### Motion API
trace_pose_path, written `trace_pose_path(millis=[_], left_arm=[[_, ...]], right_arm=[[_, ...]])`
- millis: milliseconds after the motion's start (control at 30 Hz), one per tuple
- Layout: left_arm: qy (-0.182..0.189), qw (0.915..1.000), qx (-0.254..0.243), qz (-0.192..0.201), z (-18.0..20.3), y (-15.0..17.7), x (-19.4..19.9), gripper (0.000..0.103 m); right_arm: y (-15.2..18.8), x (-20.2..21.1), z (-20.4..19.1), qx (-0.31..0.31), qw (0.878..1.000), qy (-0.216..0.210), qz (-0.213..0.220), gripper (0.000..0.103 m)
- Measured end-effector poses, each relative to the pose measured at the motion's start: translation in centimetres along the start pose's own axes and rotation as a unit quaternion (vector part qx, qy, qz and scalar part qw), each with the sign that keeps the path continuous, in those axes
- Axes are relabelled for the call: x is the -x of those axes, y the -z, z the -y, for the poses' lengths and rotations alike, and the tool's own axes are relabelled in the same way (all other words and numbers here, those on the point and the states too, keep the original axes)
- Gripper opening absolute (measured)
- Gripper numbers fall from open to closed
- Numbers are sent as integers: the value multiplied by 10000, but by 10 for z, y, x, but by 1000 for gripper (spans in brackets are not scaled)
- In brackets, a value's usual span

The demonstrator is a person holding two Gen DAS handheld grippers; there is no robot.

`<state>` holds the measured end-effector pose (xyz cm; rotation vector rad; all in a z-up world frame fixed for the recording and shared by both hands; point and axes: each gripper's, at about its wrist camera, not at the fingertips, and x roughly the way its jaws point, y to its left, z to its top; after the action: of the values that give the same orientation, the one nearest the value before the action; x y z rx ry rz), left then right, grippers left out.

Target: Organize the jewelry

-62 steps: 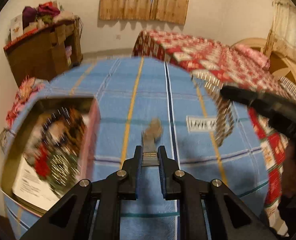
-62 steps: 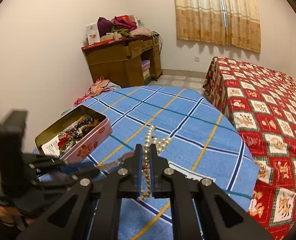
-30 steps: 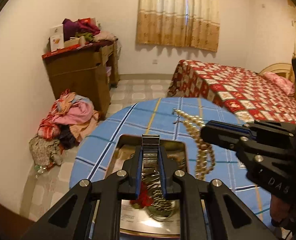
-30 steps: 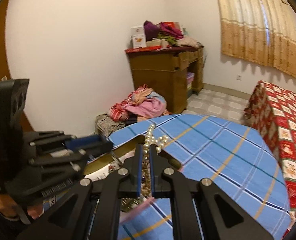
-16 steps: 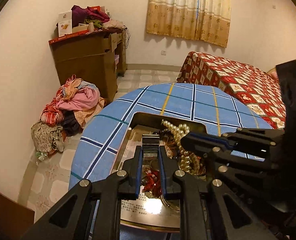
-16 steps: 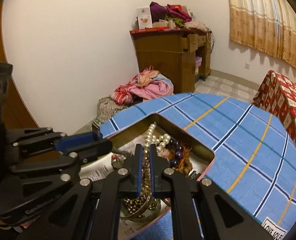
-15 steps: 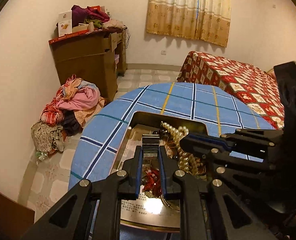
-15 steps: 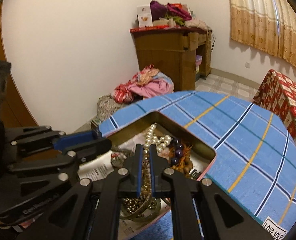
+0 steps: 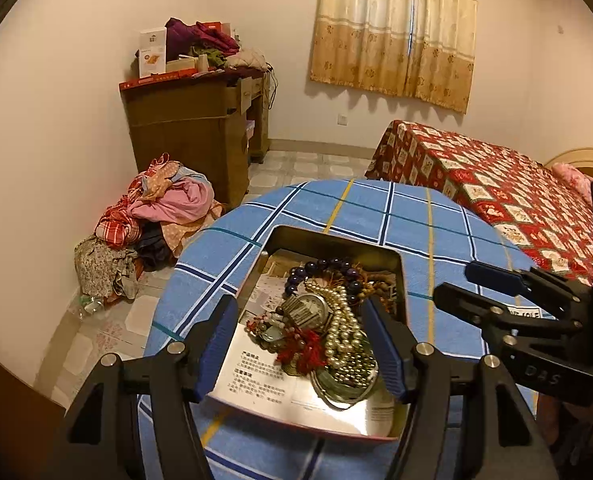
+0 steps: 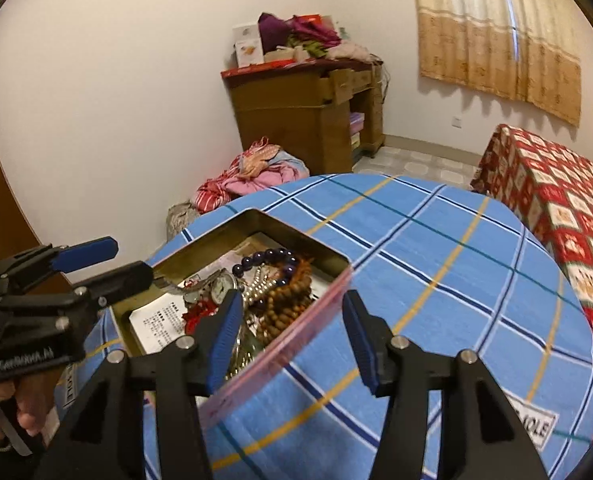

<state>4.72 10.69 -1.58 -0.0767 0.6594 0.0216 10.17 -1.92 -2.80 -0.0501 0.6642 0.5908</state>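
An open metal tin (image 9: 328, 234) with a pink outer wall (image 10: 280, 340) sits on the blue checked table. Inside lie a pearl necklace (image 9: 342, 328), a metal-band watch (image 9: 310, 310), dark purple beads (image 9: 320, 266), brown wooden beads (image 10: 288, 300) and red tassels. My left gripper (image 9: 302, 346) is open and empty, its jaws wide apart just above the tin. My right gripper (image 10: 290, 334) is open and empty over the tin's near wall. Each gripper also shows in the other's view: the right (image 9: 492, 286) and the left (image 10: 96, 264).
The blue checked tablecloth (image 10: 436, 264) covers the table. A bed with a red patterned cover (image 9: 496, 184) stands to the right. A wooden cabinet (image 9: 192, 128) and a pile of clothes (image 9: 160, 208) on the tiled floor are beyond the table's left edge.
Both grippers have opened. The watch has dropped from my left gripper and the pearl necklace from my right; both now lie in the tin.
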Motion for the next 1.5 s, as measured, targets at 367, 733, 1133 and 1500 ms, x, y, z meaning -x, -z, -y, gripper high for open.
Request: trace_pose_path(millis=[367, 733, 1133, 1500], left_arm=[[-119, 9998, -30, 134, 14, -1, 19, 65], [-120, 9998, 2, 126, 19, 1, 22, 66], [-300, 9995, -19, 115, 24, 1, 20, 81], [-400, 9991, -37, 128, 26, 1, 19, 82]], right_arm=[[-2, 28, 2, -98, 9995, -61, 307, 65], [2, 38, 8, -111, 9991, -11, 417, 70], [4, 40, 11, -136, 9990, 2, 428, 71], [9, 41, 16, -146, 9990, -13, 426, 72]])
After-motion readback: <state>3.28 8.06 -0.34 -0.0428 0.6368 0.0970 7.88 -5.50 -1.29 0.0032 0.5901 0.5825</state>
